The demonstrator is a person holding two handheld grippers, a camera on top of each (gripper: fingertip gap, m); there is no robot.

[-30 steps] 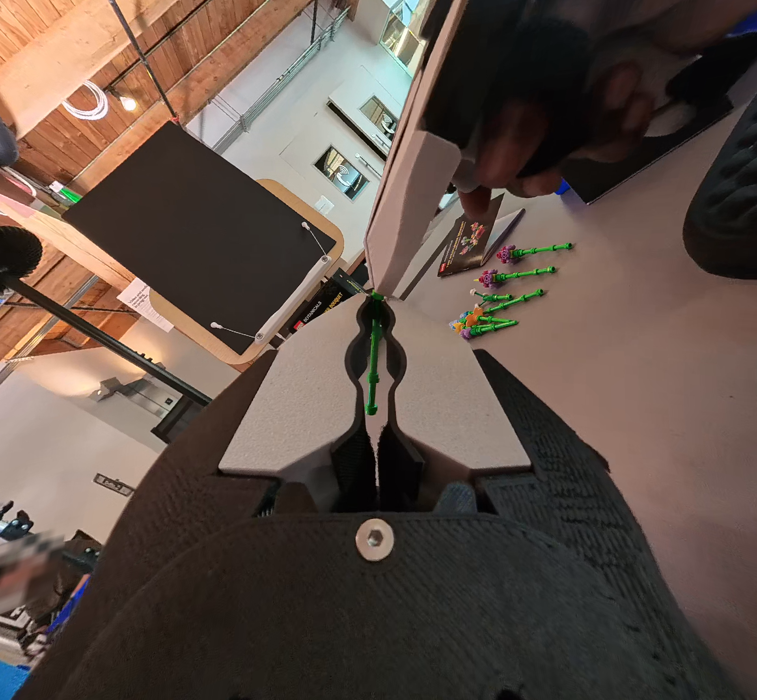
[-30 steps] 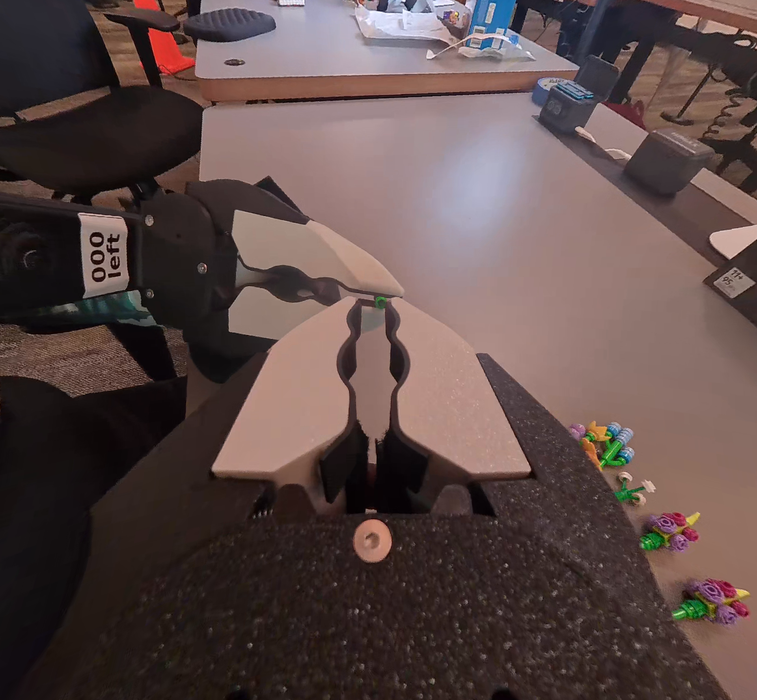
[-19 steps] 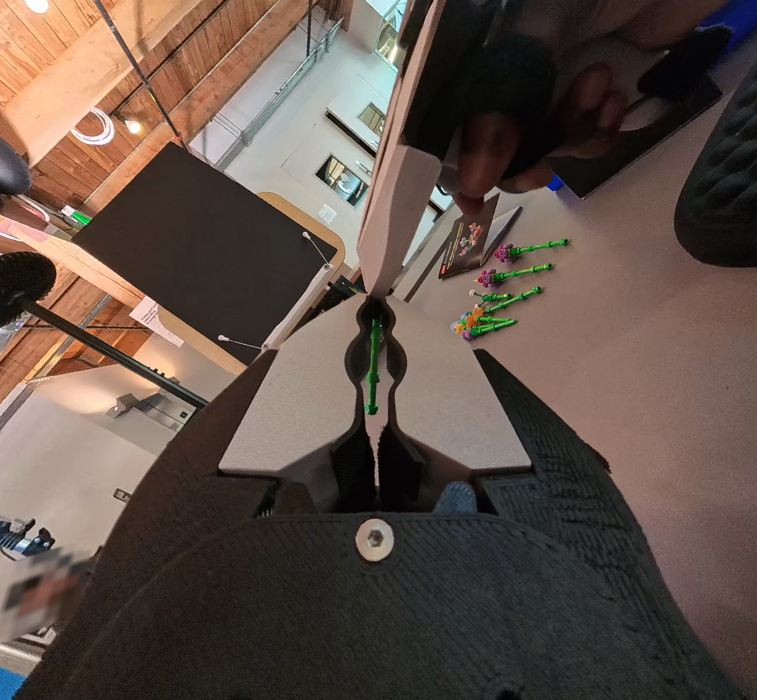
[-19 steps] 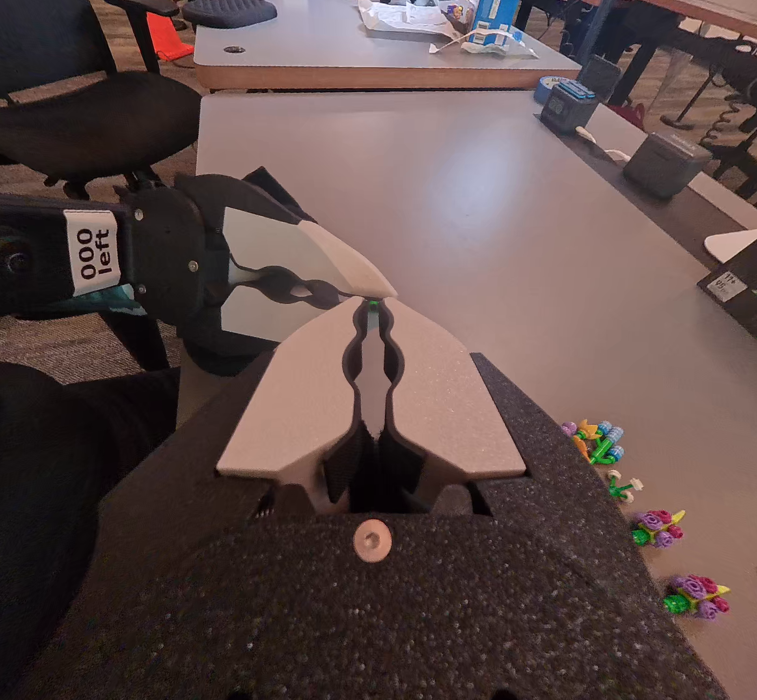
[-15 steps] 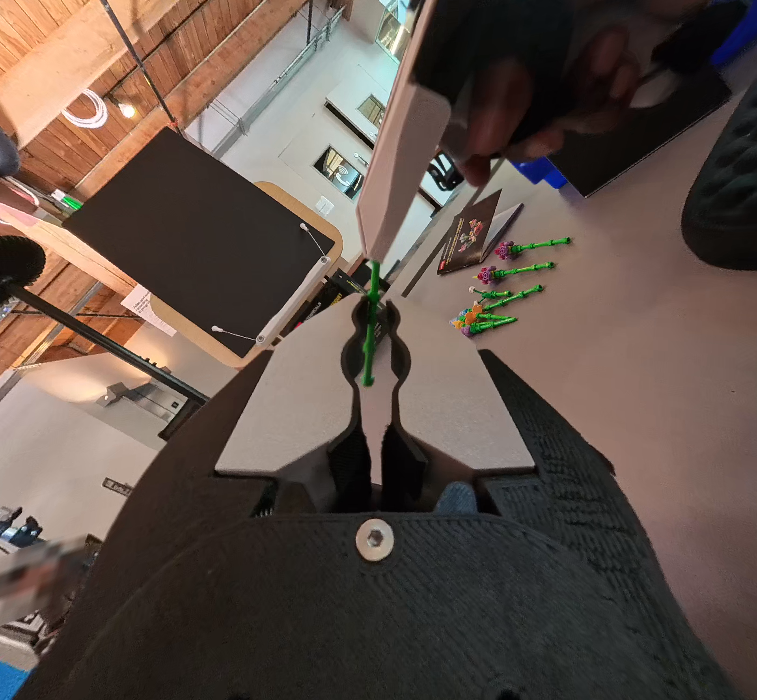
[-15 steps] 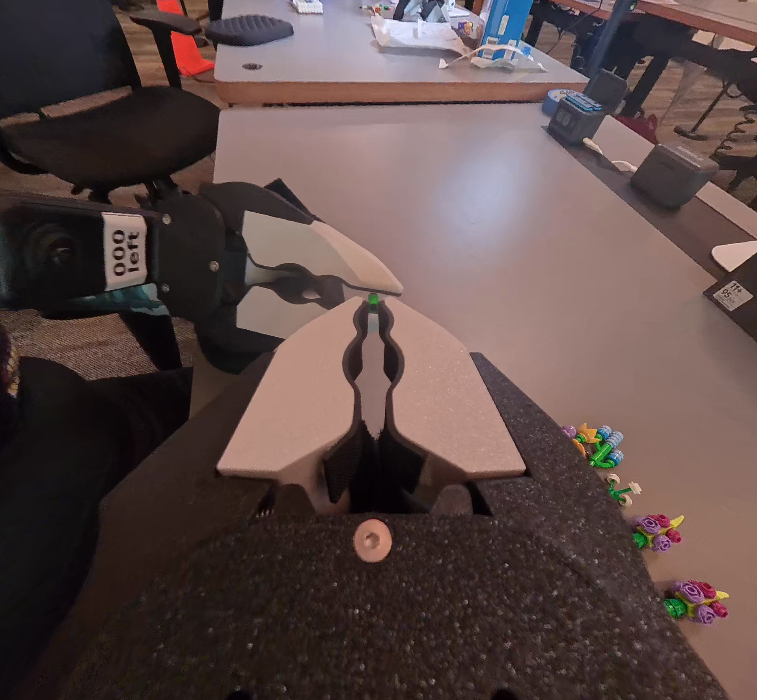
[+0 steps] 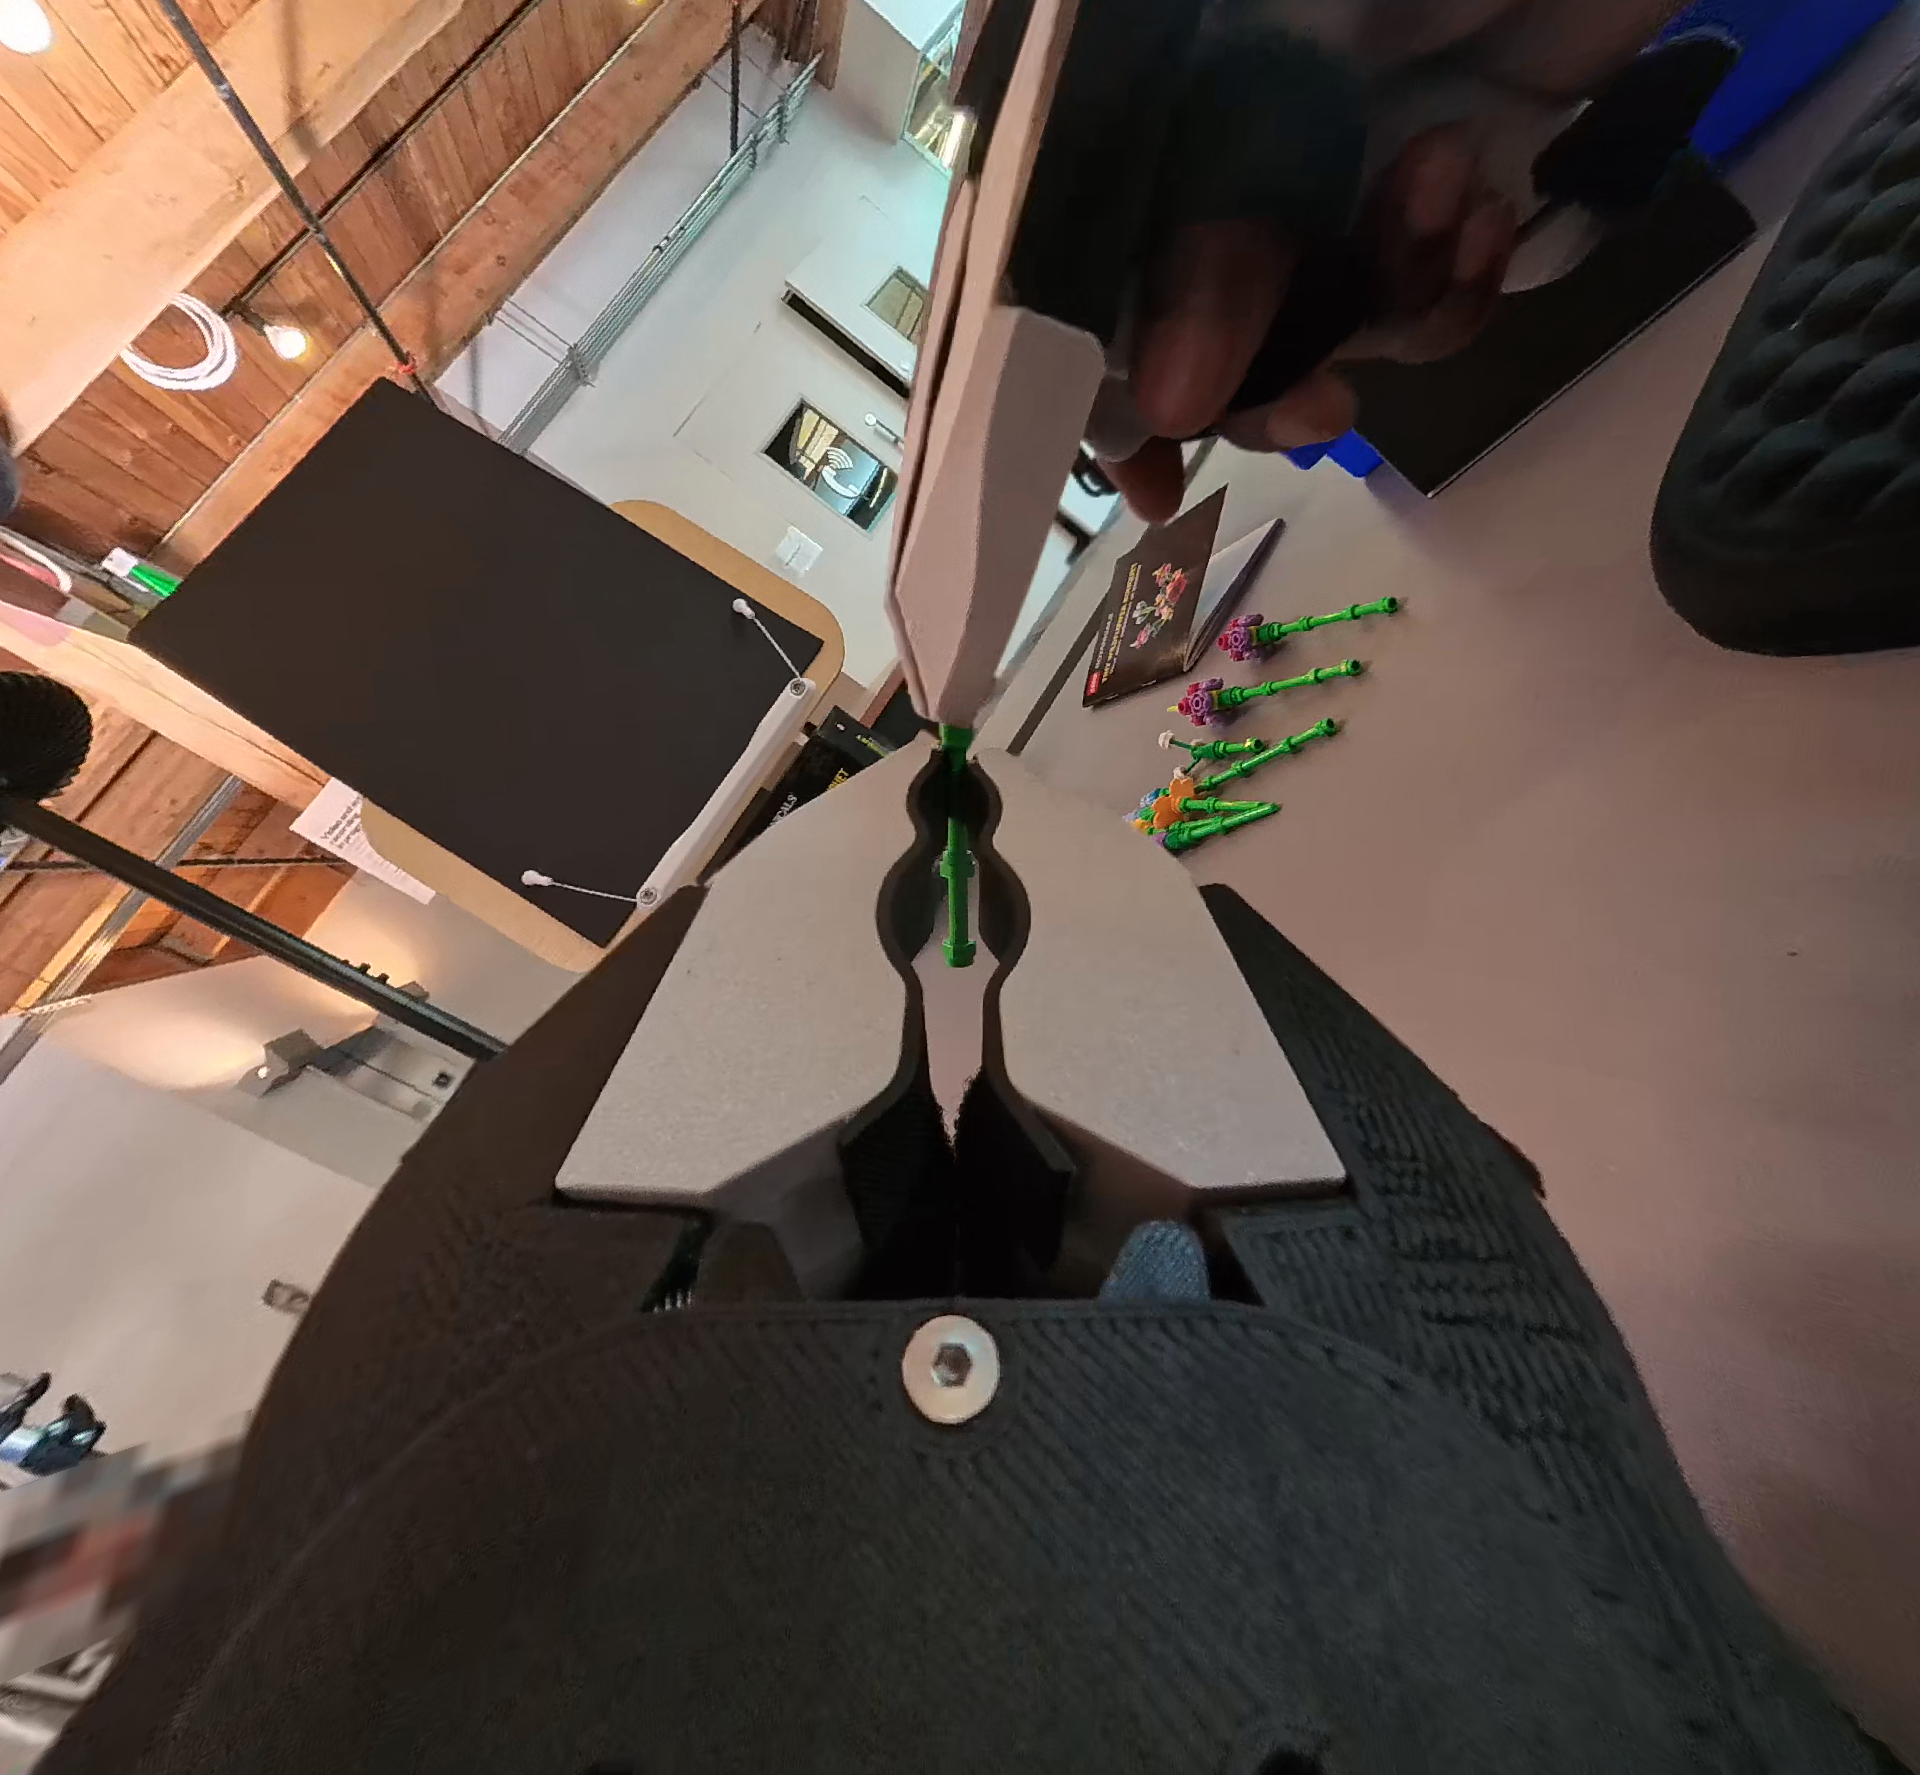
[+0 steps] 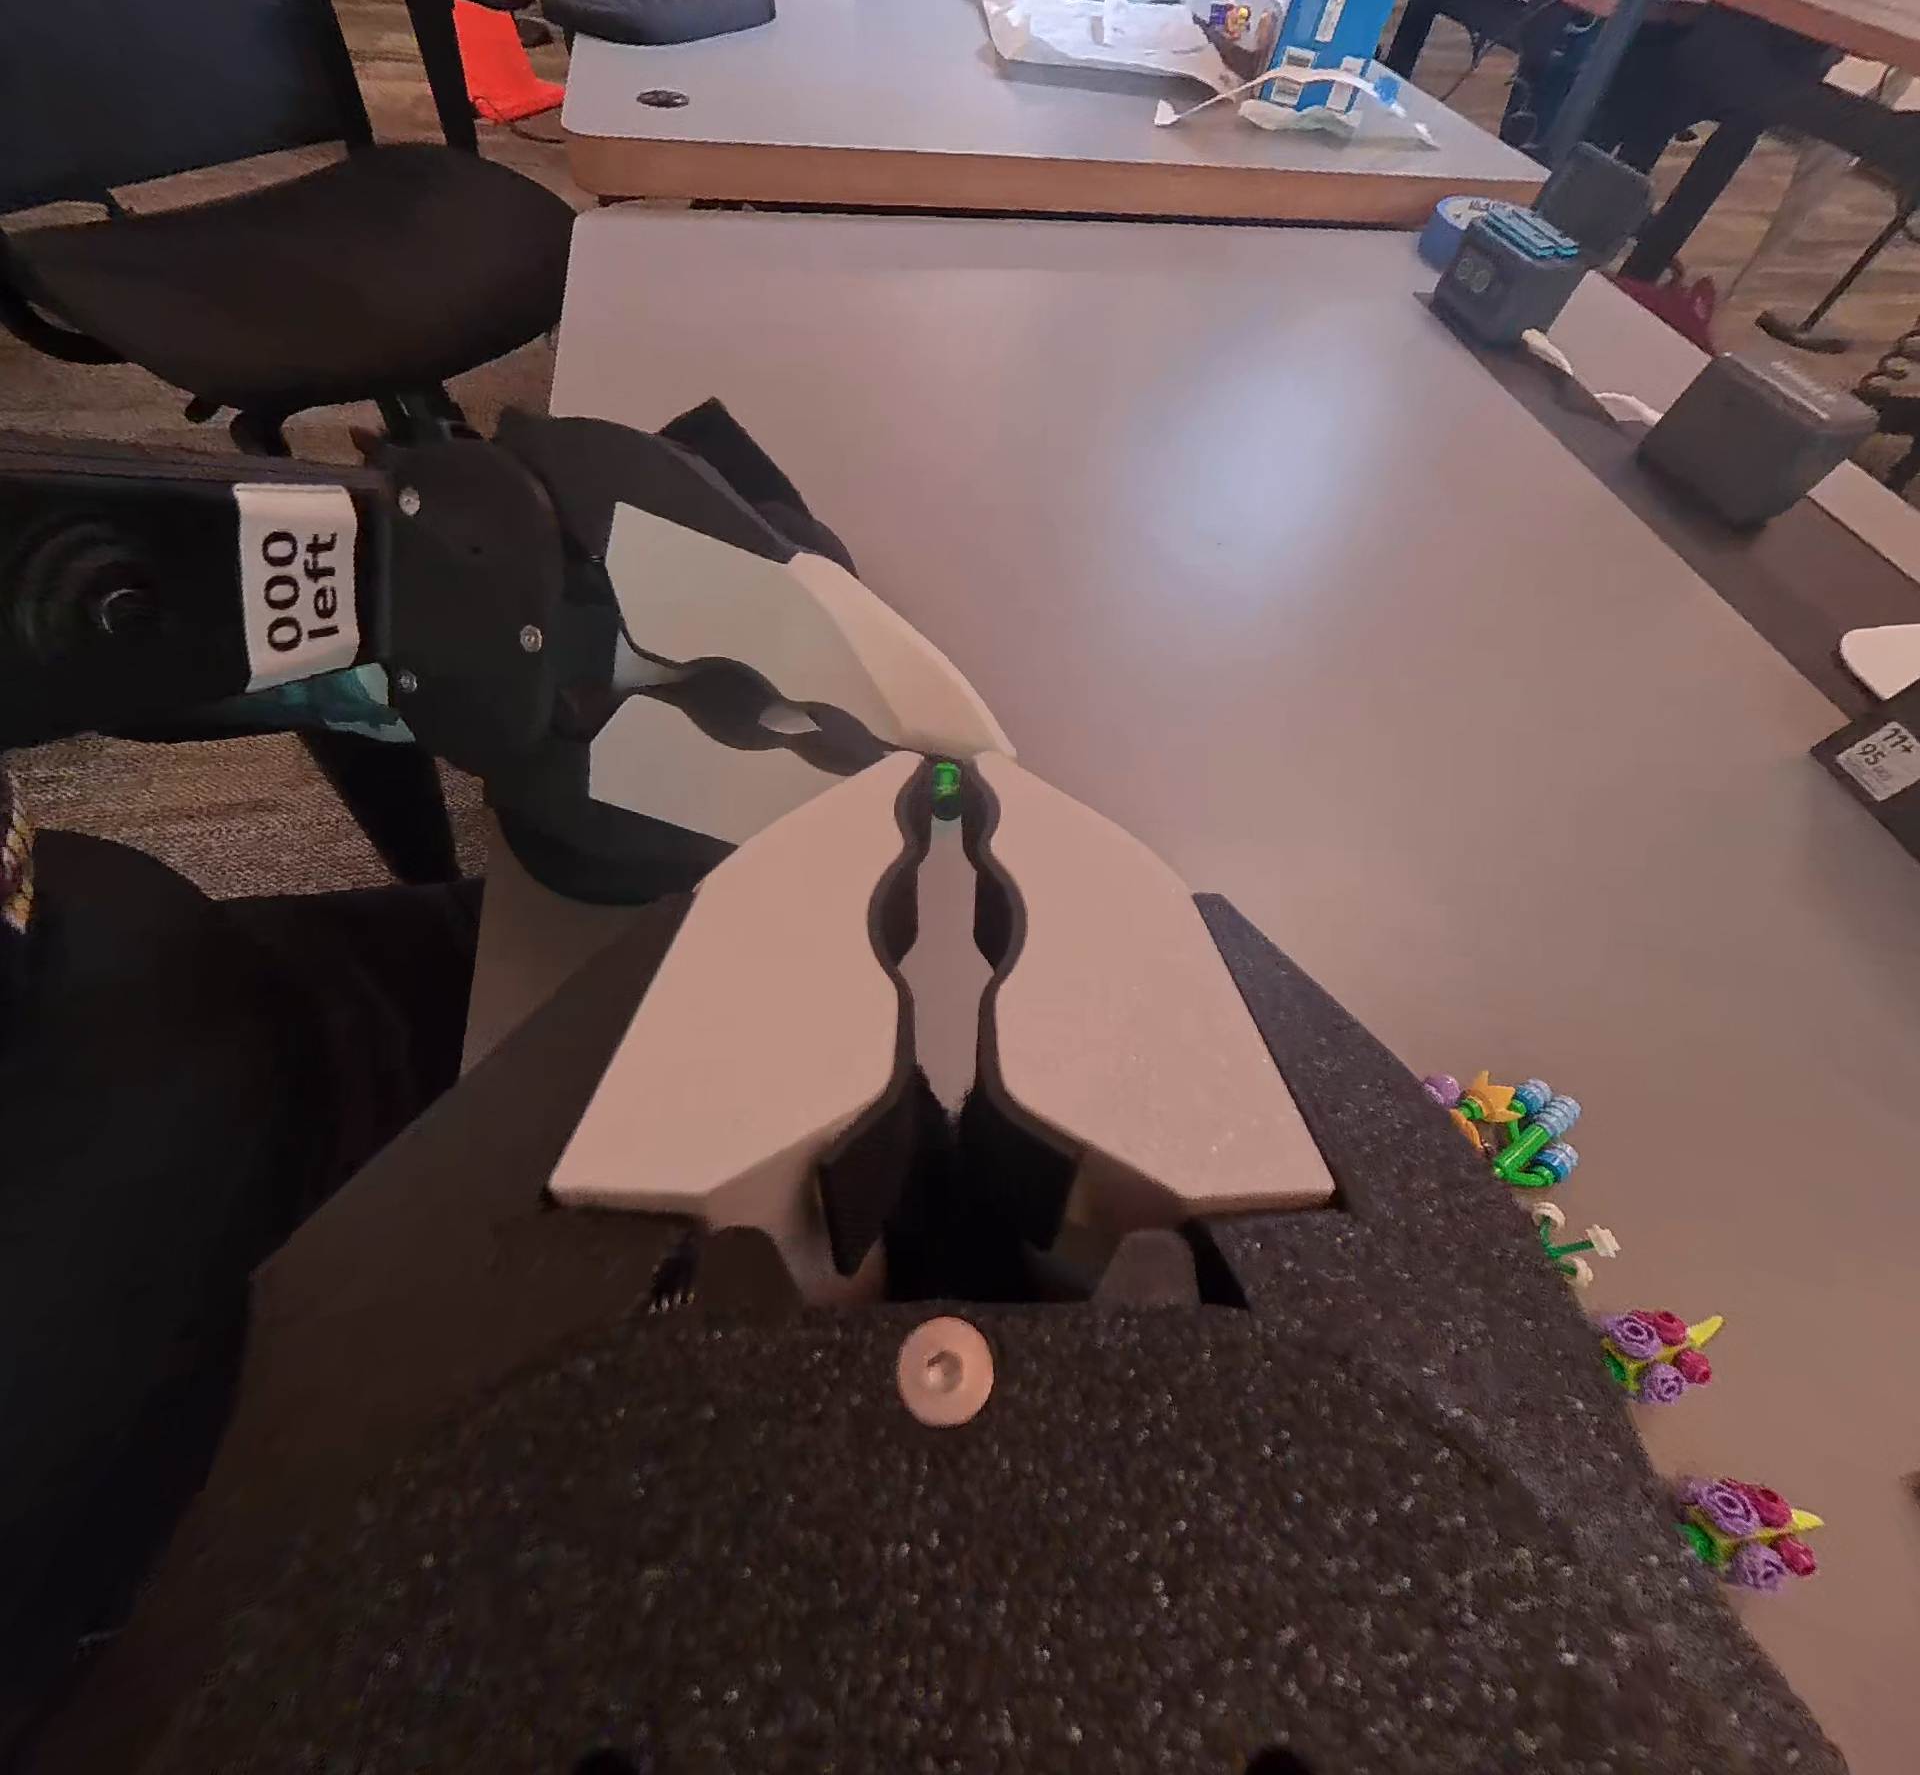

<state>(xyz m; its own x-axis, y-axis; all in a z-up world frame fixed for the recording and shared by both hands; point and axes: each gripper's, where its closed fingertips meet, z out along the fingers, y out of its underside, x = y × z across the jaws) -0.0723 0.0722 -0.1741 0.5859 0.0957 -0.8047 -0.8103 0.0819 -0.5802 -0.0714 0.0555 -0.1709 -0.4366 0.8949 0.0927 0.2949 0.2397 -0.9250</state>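
My left gripper (image 7: pixel 951 754) is shut on a thin green toy flower stem (image 7: pixel 956 894), which runs back between its fingers. My right gripper (image 7: pixel 940 702) comes in from above, tip to tip with the left one, and pinches the stem's front end. In the right wrist view the right gripper (image 8: pixel 945 769) is shut on that green end (image 8: pixel 945 778), and the left gripper (image 8: pixel 966 746) reaches in from the left. Both are held above the grey table (image 8: pixel 1247 478). Several built toy flowers (image 7: pixel 1247 686) lie on the table, also seen at lower right (image 8: pixel 1652 1351).
A dark booklet (image 7: pixel 1153 613) lies beyond the flowers. A hand (image 7: pixel 1247 354) holds the right gripper. A black office chair (image 8: pixel 260 271) stands left of the table. Grey boxes (image 8: pixel 1756 447) sit on the table's right side. A second cluttered table (image 8: pixel 935 94) stands behind. The tips of both grippers are at nearly the same place.
The green stem has slid forward through the left fingers, so less of it lies between them. The right gripper pulled away a little, then came back close to the left tips.
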